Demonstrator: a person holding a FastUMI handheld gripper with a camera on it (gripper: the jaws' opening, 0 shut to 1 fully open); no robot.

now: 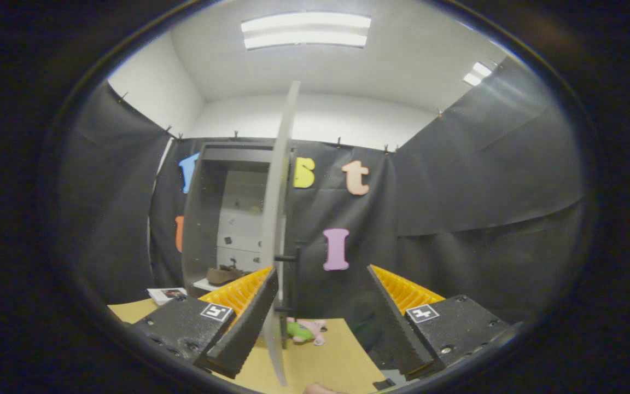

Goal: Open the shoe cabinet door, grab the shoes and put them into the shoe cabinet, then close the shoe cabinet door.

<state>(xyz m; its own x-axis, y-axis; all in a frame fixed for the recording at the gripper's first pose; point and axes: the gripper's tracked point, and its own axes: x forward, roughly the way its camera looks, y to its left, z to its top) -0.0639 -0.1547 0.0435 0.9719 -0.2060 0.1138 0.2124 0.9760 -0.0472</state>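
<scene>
You have one shoe cabinet (pixel 205 219) with one open door (pixel 276 230), one shoe (pixel 225 274) inside, one plush toy (pixel 305 330), one booklet (pixel 166 295), and two spread fingers (pixel 238 328).

Two ceiling light panels, a large one (pixel 306 30) at twelve o'clock and a smaller one (pixel 477 73) at two o'clock, lit the booth evenly but dimly. The large panel glared white. The open cabinet door (pixel 278 230), seen edge-on, bowed under fisheye distortion. The cabinet interior (pixel 227 219) sat in shadow; the tool (pixel 315 323), its fingers spread wide, appeared slightly soft. The surface (pixel 320 361) looked muted.
</scene>
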